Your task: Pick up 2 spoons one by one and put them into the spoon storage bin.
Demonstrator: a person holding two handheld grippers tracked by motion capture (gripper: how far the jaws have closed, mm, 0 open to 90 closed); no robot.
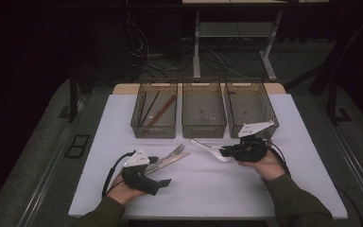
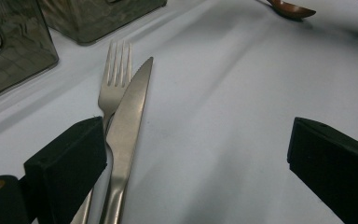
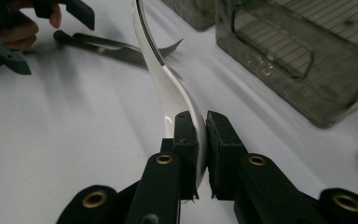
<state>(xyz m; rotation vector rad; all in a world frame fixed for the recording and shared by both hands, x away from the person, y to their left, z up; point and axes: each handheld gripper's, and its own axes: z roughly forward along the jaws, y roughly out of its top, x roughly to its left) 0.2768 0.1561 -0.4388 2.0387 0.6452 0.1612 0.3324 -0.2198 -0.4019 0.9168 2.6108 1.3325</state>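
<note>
A white spoon (image 1: 207, 146) is pinched at its bowl end by my right gripper (image 1: 225, 151), a little above the table in front of the right bin. In the right gripper view the spoon (image 3: 168, 88) curves up and away from the shut jaws of that gripper (image 3: 201, 126). A metal fork (image 1: 174, 152) and knife (image 1: 170, 161) lie side by side on the white mat. My left gripper (image 1: 160, 171) rests near their handles with its jaws wide apart. In the left gripper view the fork (image 2: 114, 84) and knife (image 2: 130, 121) pass beside the left jaw of the open gripper (image 2: 198, 135); nothing is clamped.
Three smoky clear bins stand in a row at the back of the mat (image 1: 208, 189). The left bin (image 1: 153, 130) holds chopsticks (image 1: 157, 109). The middle bin (image 1: 203, 129) and the right bin (image 1: 235, 118) look empty. Table legs and cables lie beyond.
</note>
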